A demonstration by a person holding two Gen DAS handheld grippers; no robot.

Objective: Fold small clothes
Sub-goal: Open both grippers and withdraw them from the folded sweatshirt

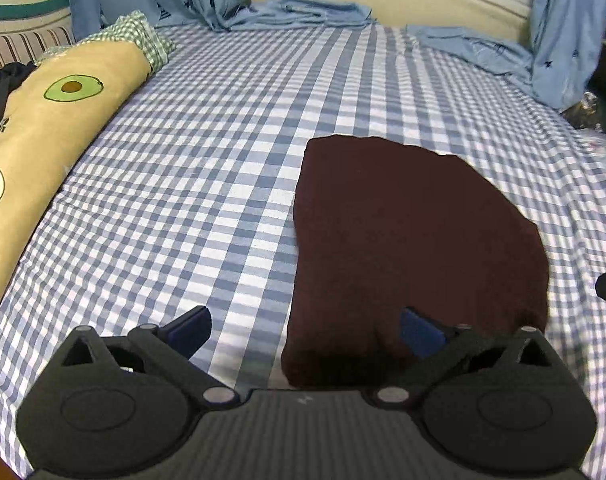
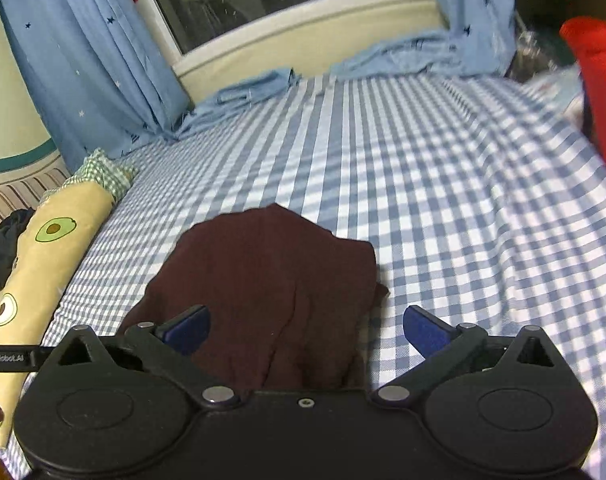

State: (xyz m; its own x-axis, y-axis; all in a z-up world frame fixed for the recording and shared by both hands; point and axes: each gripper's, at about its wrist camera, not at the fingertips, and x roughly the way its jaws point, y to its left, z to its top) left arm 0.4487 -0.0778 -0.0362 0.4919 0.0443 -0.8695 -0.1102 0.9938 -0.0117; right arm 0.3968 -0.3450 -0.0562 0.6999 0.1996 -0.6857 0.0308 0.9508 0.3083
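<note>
A dark maroon garment [image 1: 415, 240] lies folded flat on the blue-and-white checked bed sheet [image 1: 207, 168]. My left gripper [image 1: 305, 332] is open and empty, over the garment's near left edge; its right finger is above the cloth. In the right wrist view the same garment [image 2: 279, 280] lies just ahead, with a few creases. My right gripper [image 2: 307, 330] is open and empty, over the garment's near right part; its left finger is above the cloth and its right finger above the sheet [image 2: 443, 200].
A long yellow avocado-print bolster [image 1: 43, 128] lies along the left side of the bed. Blue curtains [image 2: 87, 64] hang at the far edge under a window. A red cloth [image 2: 599, 92] is at the far right. Dark clothes [image 2: 3, 248] lie at the left.
</note>
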